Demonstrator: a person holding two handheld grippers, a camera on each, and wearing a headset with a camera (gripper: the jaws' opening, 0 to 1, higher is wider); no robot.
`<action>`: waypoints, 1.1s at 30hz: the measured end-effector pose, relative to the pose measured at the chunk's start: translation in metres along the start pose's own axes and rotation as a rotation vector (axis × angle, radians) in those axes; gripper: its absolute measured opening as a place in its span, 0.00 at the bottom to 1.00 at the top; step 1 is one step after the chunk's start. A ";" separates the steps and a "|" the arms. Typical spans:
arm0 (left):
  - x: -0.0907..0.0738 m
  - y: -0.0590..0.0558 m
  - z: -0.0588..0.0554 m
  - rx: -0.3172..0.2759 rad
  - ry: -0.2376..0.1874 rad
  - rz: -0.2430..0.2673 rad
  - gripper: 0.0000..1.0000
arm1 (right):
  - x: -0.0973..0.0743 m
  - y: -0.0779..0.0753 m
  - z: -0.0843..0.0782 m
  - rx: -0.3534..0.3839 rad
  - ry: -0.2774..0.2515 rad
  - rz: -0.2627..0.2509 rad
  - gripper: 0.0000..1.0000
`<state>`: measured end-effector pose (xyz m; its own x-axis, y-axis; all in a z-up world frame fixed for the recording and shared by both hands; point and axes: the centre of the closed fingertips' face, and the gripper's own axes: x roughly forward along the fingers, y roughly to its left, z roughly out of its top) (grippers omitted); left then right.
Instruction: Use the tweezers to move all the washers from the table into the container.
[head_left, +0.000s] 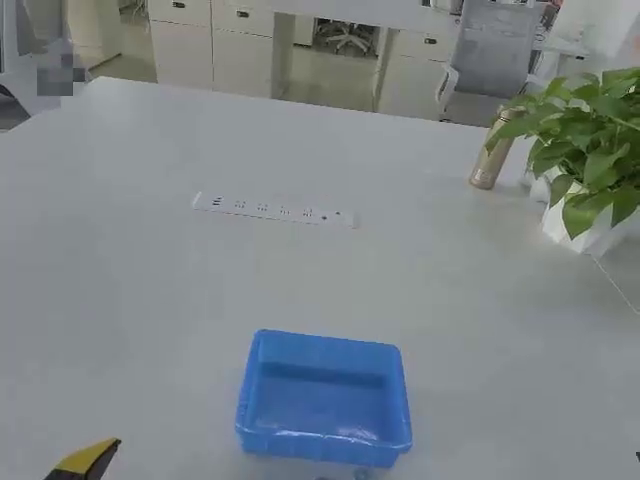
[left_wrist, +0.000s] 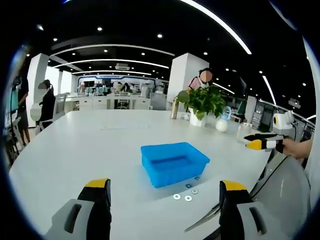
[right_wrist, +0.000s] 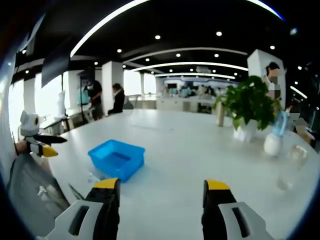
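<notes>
**Workbench with both grippers held back from the work.** The left gripper (left_wrist: 165, 186) has its yellow-tipped jaws wide apart and released, as seen in the left gripper view. The right gripper (right_wrist: 162, 185) likewise holds its jaws spread and released in the right gripper view.

A blue rectangular plastic container (head_left: 322, 400) sits on the white table (head_left: 150, 280), near the person's edge. Several small silver ring-shaped washers (left_wrist: 188, 198) lie on the table just beside the container's near wall, outside it. A pair of thin metal tweezers (left_wrist: 202, 220) rests at the table edge, close to the washers and apart from both grippers.

Farther back lie a flat white power strip (head_left: 272, 209), a slim gold bottle (head_left: 490, 160) and a leafy green plant in a white pot (head_left: 590, 140).
</notes>
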<state>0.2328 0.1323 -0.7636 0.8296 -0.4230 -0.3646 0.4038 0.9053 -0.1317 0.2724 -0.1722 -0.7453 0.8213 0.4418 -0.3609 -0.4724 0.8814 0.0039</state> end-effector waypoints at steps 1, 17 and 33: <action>0.000 0.000 0.001 0.001 -0.003 0.000 0.88 | 0.000 0.000 0.000 0.001 0.002 0.001 0.64; 0.000 0.002 0.001 0.005 -0.005 0.008 0.88 | 0.001 0.001 -0.002 -0.002 0.010 0.004 0.64; -0.001 0.002 0.000 0.014 0.003 0.014 0.87 | 0.001 0.001 -0.003 -0.004 0.016 0.002 0.63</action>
<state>0.2330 0.1347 -0.7640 0.8340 -0.4104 -0.3687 0.3976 0.9105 -0.1140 0.2715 -0.1714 -0.7481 0.8151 0.4406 -0.3761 -0.4752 0.8799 0.0009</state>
